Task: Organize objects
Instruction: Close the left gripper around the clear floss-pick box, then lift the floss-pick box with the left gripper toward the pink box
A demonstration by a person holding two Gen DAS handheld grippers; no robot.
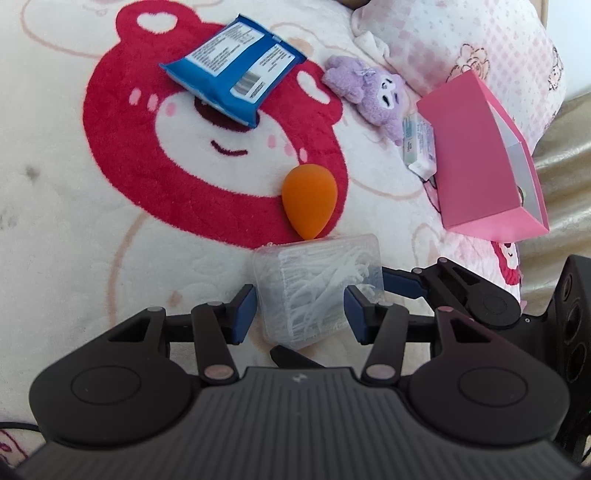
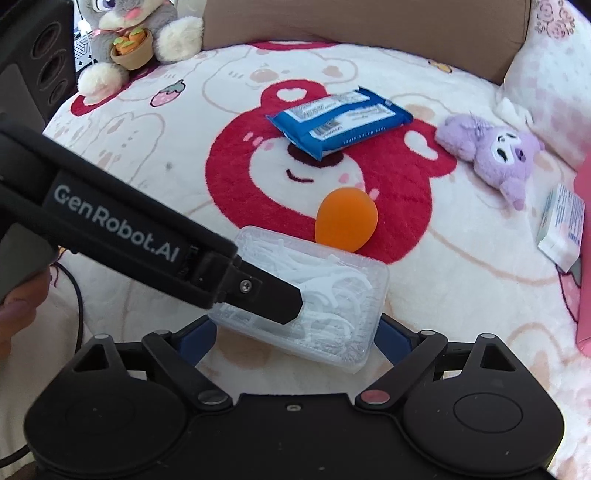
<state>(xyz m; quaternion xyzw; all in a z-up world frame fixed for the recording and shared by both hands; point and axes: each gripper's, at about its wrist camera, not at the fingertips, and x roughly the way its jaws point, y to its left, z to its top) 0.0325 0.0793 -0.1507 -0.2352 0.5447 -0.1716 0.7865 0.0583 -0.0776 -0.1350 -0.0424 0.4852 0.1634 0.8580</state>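
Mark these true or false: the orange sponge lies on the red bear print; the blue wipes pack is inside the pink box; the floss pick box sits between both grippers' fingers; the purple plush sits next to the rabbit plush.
1. Orange sponge on the red bear print: true.
2. Blue wipes pack inside the pink box: false. It lies on the blanket, over the bear's face.
3. Floss pick box between the fingers of the left gripper and right gripper: true.
4. Purple plush next to the rabbit plush: false. They are far apart, and the purple one lies near the pink box.
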